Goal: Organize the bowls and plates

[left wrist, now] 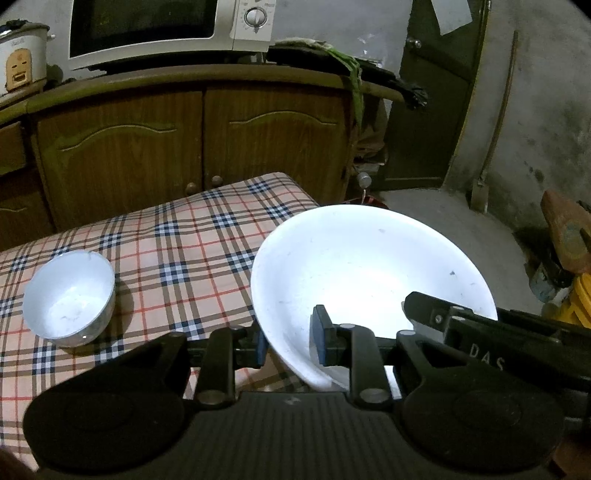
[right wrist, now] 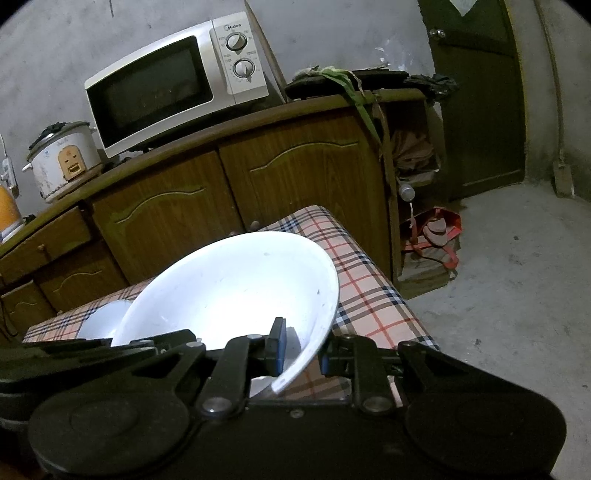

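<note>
Both the left gripper point(left wrist: 290, 341) and right gripper point(right wrist: 301, 349) pinch the big white ceramic bowl's point(left wrist: 365, 273) rim, probably steadying it to stack with the small white bowl point(left wrist: 68, 299).

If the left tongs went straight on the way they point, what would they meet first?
The left tongs are already clamped on the big white bowl's rim, so its wall comes first; beyond it probably checked tablecloth, though depth is unclear.

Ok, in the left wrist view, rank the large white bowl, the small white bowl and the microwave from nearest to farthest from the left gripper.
1. Large white bowl: its rim is pinched by the left gripper.
2. Small white bowl: on the checked tablecloth, off to the left.
3. Microwave: atop the wooden cabinet at the back.
</note>
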Tool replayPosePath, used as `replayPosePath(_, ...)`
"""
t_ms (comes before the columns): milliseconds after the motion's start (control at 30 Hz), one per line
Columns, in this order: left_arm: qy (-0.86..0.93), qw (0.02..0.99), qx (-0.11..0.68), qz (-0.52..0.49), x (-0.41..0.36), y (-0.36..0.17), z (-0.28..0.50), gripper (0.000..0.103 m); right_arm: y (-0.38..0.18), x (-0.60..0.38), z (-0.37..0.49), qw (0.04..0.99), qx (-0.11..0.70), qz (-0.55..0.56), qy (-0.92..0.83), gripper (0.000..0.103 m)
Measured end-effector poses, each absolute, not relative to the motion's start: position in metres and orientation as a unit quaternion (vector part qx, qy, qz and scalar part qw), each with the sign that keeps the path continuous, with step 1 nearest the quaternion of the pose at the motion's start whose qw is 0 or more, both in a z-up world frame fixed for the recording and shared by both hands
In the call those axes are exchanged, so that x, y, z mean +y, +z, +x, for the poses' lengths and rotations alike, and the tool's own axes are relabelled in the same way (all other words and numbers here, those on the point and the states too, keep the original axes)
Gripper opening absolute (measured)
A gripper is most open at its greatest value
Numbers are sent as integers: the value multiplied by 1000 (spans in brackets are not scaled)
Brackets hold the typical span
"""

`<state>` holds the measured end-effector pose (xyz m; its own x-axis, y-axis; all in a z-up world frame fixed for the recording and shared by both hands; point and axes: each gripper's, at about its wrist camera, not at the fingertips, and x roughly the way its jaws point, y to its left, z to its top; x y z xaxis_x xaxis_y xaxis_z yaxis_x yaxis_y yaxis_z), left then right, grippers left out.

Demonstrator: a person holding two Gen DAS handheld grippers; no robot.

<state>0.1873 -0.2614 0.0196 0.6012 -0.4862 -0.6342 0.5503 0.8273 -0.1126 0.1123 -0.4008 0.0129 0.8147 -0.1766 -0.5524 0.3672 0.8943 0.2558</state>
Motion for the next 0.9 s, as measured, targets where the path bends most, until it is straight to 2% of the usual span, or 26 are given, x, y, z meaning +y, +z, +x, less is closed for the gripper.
replayPosePath(900, -293, 896, 331, 48, -258, 27, 166, 24, 24, -398, 89, 937, 261, 180, -148, 23)
